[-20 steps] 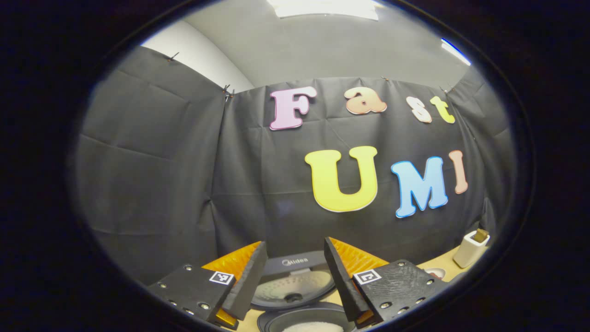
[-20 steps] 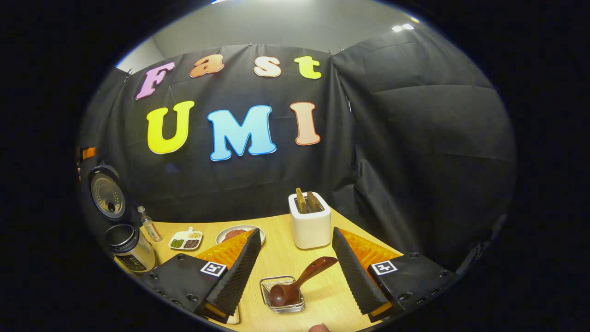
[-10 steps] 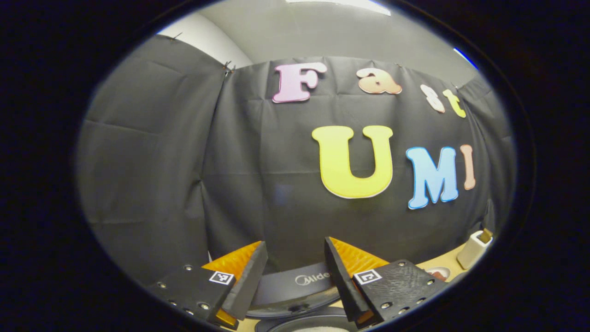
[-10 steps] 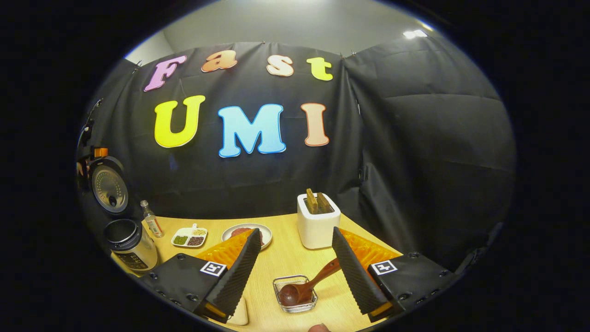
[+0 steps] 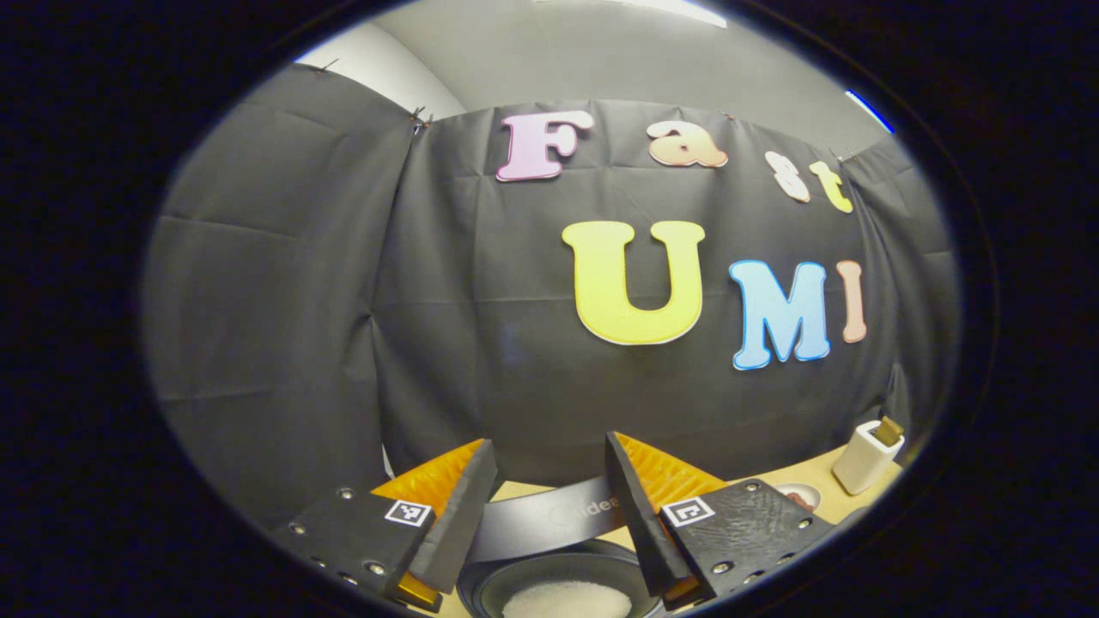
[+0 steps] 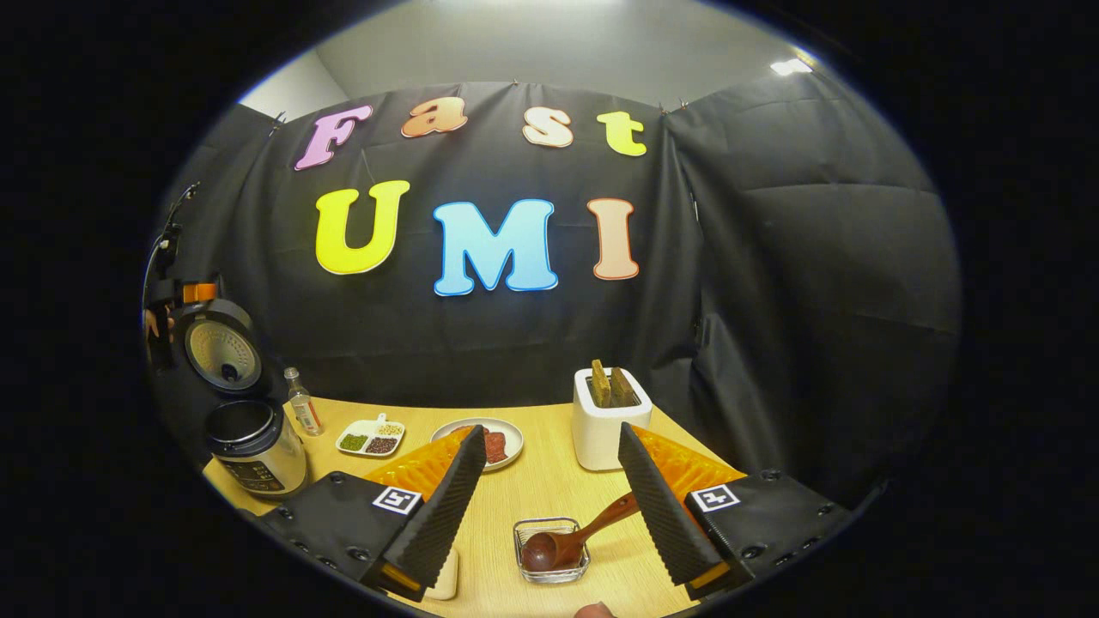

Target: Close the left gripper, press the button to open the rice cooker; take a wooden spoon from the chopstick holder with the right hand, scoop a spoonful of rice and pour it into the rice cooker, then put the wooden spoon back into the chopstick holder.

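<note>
Since a second ago the right gripper's view has swung leftward, so the rice cooker sits more fully in sight and the spoon's handle now runs up behind one finger.

In the right gripper view, the right gripper (image 6: pixel 551 432) has its jaws spread wide and grips nothing. Just below the gap, at 6 o'clock, stands the small clear square chopstick holder (image 6: pixel 552 569) on the pale wooden table (image 6: pixel 549 485). In it rests the dark brown wooden spoon (image 6: pixel 549 549), bowl down. Its long axis climbs toward 2 o'clock, and the handle end slips behind the right-hand finger. So the spoon lies dead ahead and low, and this gripper is much the nearer one. A grasp would call for dropping forward and turning to straddle that slanted handle.

Farther off, at 12 o'clock, stands the white toaster (image 6: pixel 610 425) holding two slices. At 9 o'clock is the silver rice cooker (image 6: pixel 253 446), its round lid (image 6: pixel 221 354) up.

In the left gripper view, the left gripper (image 5: pixel 549 442) is also spread and holds nothing, hanging over the cooker's dark inner pot (image 5: pixel 489 588). White rice (image 5: pixel 567 599) shows in it at 6 o'clock.

Whether a scoop is already done I cannot tell.
</note>
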`<action>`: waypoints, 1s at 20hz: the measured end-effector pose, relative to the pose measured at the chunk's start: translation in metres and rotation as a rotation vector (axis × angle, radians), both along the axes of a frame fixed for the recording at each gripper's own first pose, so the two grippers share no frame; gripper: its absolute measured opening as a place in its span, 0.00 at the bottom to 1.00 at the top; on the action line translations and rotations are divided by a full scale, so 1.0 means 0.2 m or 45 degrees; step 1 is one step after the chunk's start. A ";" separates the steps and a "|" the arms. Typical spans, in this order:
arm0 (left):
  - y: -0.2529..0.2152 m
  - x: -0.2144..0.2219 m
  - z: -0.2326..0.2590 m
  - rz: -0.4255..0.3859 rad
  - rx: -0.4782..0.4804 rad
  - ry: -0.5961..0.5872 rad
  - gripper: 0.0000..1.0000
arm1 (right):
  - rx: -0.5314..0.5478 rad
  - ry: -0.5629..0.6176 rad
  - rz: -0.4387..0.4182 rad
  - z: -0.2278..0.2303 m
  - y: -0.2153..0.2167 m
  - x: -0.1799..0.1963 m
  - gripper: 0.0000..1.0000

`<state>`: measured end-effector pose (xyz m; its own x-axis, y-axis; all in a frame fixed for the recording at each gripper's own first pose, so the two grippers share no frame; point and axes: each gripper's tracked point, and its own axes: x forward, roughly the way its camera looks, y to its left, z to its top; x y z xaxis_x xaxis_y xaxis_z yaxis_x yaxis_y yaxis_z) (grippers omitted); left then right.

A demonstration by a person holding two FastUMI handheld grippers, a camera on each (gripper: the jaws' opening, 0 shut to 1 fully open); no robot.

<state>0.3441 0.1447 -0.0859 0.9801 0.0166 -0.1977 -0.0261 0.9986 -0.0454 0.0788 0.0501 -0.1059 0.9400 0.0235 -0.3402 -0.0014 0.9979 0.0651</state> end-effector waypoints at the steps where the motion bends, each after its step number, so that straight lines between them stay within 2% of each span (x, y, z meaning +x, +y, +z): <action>1: -0.02 -0.04 -0.01 -0.001 0.001 0.001 0.80 | 0.007 -0.003 0.006 0.00 -0.01 0.00 0.98; 13: -0.27 -0.53 -0.36 -0.020 -0.026 0.137 0.82 | 0.015 -0.013 0.105 0.03 -0.12 -0.06 0.98; 18: -0.34 -0.69 -0.52 -0.005 -0.030 0.194 0.80 | 0.017 -0.002 0.116 0.02 -0.18 -0.08 0.98; 20: -0.36 -0.73 -0.58 0.001 -0.033 0.214 0.82 | 0.011 -0.002 0.117 0.02 -0.20 -0.09 0.98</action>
<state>0.1973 0.0725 -0.2024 0.9332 0.0103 -0.3591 -0.0363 0.9972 -0.0657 0.0609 0.0098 -0.1011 0.9343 0.1124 -0.3384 -0.0927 0.9930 0.0737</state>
